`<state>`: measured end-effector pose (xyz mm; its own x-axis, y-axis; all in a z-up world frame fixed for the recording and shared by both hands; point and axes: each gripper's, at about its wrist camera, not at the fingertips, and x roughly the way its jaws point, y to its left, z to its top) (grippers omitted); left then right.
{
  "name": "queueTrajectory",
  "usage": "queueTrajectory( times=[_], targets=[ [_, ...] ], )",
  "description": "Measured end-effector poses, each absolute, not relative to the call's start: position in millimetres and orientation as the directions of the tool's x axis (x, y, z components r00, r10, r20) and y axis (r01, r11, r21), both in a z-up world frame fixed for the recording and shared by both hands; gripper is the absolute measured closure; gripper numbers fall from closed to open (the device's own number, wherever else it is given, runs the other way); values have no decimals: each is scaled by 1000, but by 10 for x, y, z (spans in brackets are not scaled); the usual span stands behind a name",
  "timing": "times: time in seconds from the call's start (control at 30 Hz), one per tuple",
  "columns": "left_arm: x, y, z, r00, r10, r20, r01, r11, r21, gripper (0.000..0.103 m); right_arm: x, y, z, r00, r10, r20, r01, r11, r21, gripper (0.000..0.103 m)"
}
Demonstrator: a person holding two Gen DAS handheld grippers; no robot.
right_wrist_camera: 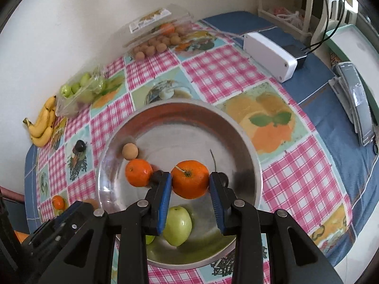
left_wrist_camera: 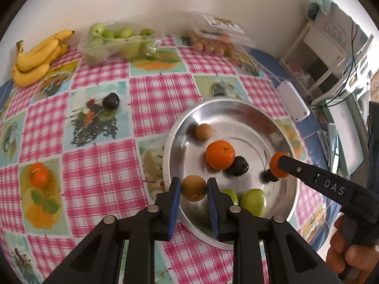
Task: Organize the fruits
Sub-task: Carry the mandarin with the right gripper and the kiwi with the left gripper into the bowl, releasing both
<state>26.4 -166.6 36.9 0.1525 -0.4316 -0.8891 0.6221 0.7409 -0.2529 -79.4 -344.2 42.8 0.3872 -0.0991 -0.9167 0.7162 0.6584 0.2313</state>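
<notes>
A steel bowl (left_wrist_camera: pixel 227 106) (right_wrist_camera: pixel 246 142) sits on the checked tablecloth. It holds an orange (left_wrist_camera: pixel 220 154) (right_wrist_camera: pixel 138 172), a tan round fruit (left_wrist_camera: pixel 204 131) (right_wrist_camera: pixel 130 151), a dark plum (left_wrist_camera: pixel 238 166) and green apples (left_wrist_camera: pixel 253 202) (right_wrist_camera: pixel 177 226). My left gripper (left_wrist_camera: pixel 193 188) is shut on a brown kiwi (left_wrist_camera: pixel 193 187) over the bowl's near rim. My right gripper (right_wrist_camera: pixel 190 179) is shut on an orange (right_wrist_camera: pixel 190 179) (left_wrist_camera: pixel 276 165) above the bowl. On the cloth lie a plum (left_wrist_camera: pixel 110 101) (right_wrist_camera: pixel 80 146) and an orange (left_wrist_camera: pixel 39 174) (right_wrist_camera: pixel 58 202).
Bananas (left_wrist_camera: pixel 35 56) (right_wrist_camera: pixel 43 123), a box of green fruit (left_wrist_camera: pixel 118 41) (right_wrist_camera: pixel 80 92) and a clear box of tan fruit (left_wrist_camera: pixel 213 37) (right_wrist_camera: pixel 156 37) stand along the wall. A white box (left_wrist_camera: pixel 293 100) (right_wrist_camera: pixel 270 56) lies on the blue cloth right of the bowl.
</notes>
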Motion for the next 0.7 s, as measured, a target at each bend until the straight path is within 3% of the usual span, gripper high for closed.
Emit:
queueTrajectory(
  times=[0.7],
  targets=[
    [218, -1809, 120, 122, -371, -921, 645, 735, -210, 78, -622, -3341, 209, 311, -52, -949, 695, 693, 190, 68]
  ],
)
